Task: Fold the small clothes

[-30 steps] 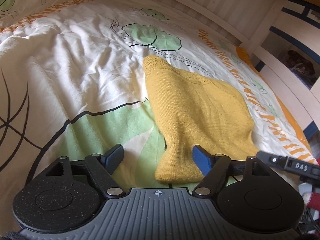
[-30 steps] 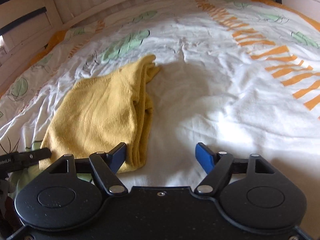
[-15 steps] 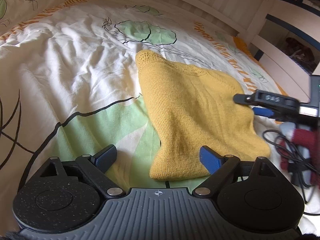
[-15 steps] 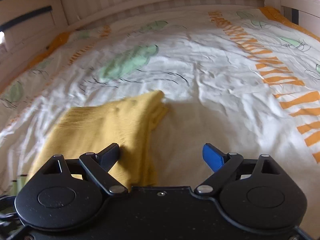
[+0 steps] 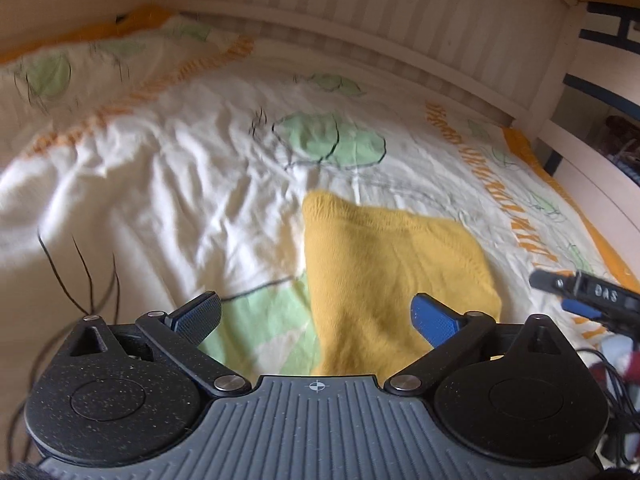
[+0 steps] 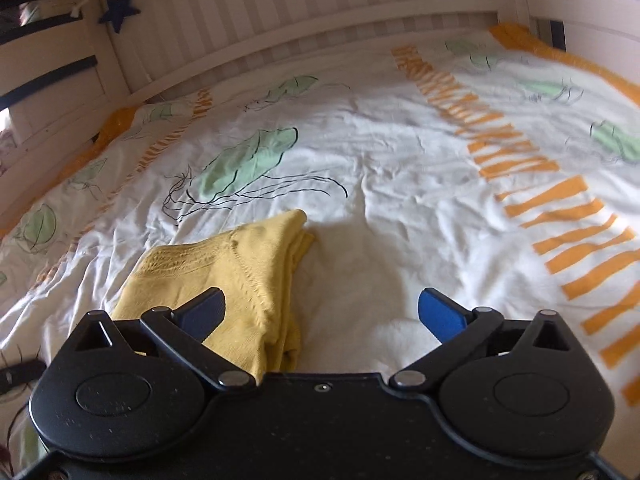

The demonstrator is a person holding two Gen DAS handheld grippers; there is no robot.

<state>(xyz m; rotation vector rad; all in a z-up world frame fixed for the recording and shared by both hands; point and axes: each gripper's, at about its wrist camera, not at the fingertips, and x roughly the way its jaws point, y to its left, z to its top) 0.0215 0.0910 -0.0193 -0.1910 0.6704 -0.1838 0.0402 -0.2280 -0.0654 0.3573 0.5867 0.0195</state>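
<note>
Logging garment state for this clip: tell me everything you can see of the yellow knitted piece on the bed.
The yellow knit garment is a small mustard piece that looks like soft wool, with an openwork band visible in the right wrist view. It lies flat on the printed duvet, folded over itself, layered edges stacked along one side. Neither open gripper holds it.

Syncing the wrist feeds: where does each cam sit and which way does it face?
Left wrist: on the left gripper, looking forward over the yellow knit garment toward the slatted bed rail; its open blue-padded fingers show, the right gripper at right.
Right wrist: on the right gripper, facing the patterned duvet; open fingers show.
Shared: garment, duvet, rail.
</note>
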